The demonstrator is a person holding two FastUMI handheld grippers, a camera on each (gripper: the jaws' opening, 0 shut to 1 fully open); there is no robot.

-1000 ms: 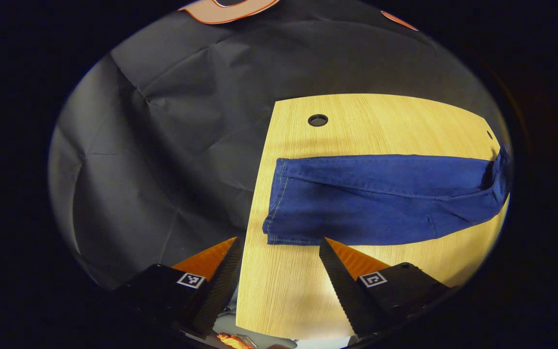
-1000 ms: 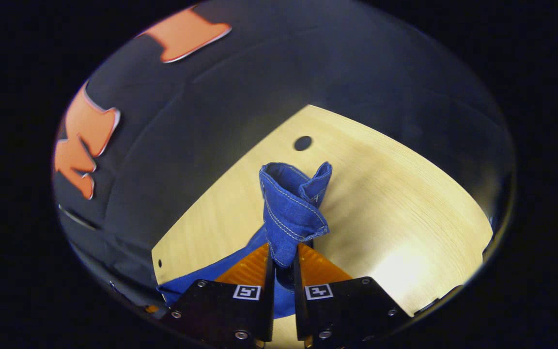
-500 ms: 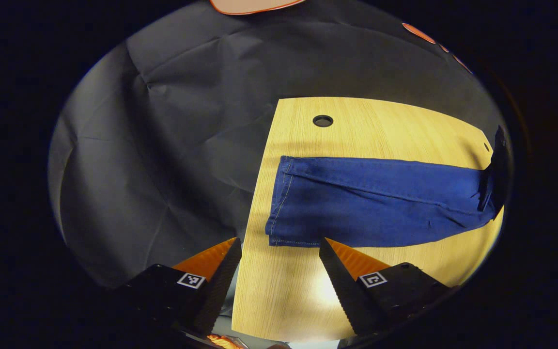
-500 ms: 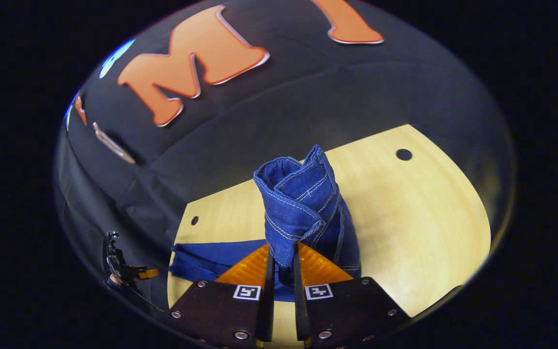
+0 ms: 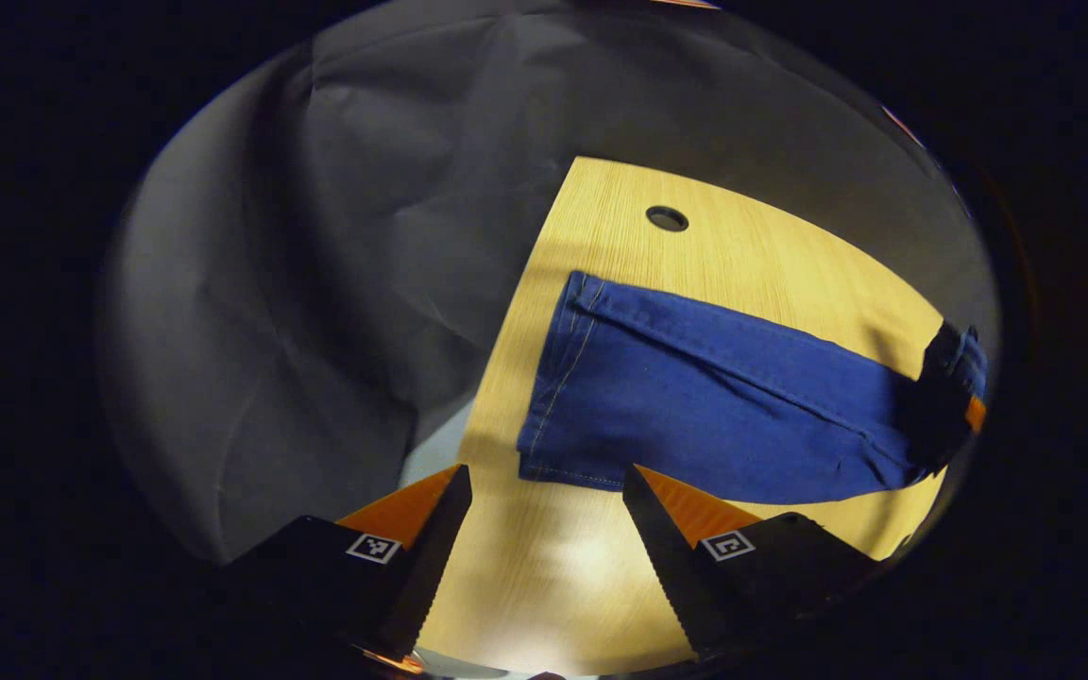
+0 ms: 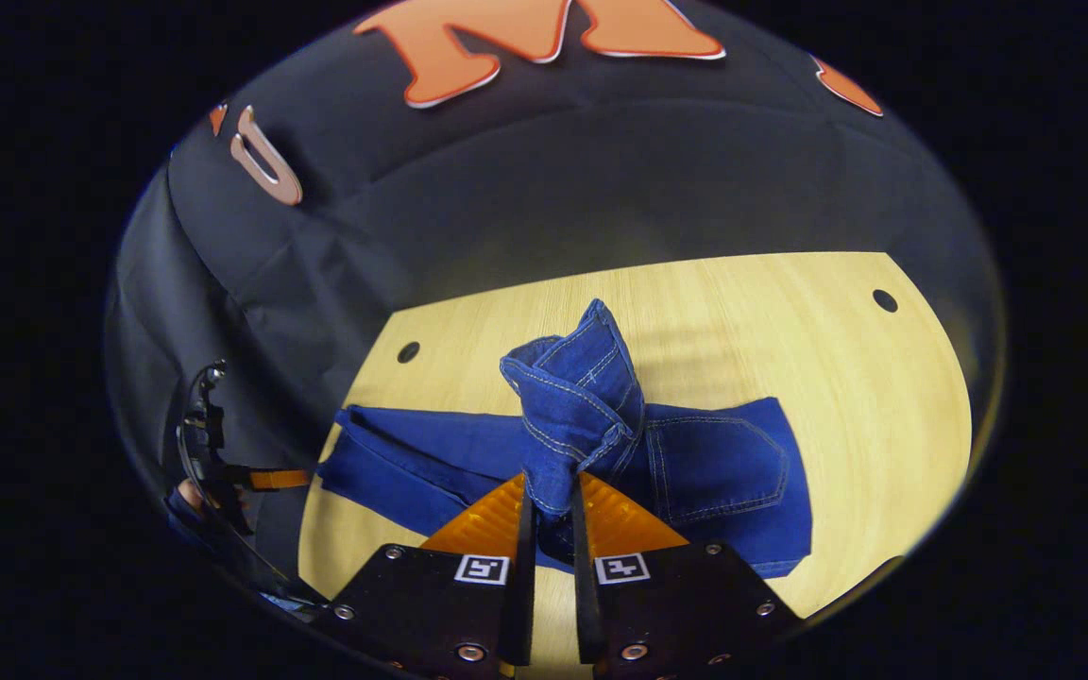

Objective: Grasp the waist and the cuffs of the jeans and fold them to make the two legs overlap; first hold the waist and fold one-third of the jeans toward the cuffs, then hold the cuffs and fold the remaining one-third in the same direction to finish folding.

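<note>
My left gripper (image 5: 544,491) hung with jaws spread and empty, just off the table (image 5: 742,255) edge nearest the cuffs (image 5: 553,397). The jeans (image 5: 723,406) lay along the table, legs already overlapped, cuffs close to its left edge. My right gripper (image 6: 549,515) was clenched on the bunched waist (image 6: 582,397), raised above the denim. I judged this the first fold: the waist needed carrying toward the cuffs and laying a third of the way along. The cloth was deep blue with pale stitching, a back pocket (image 6: 719,463) showing, flat except where I pinched it.
</note>
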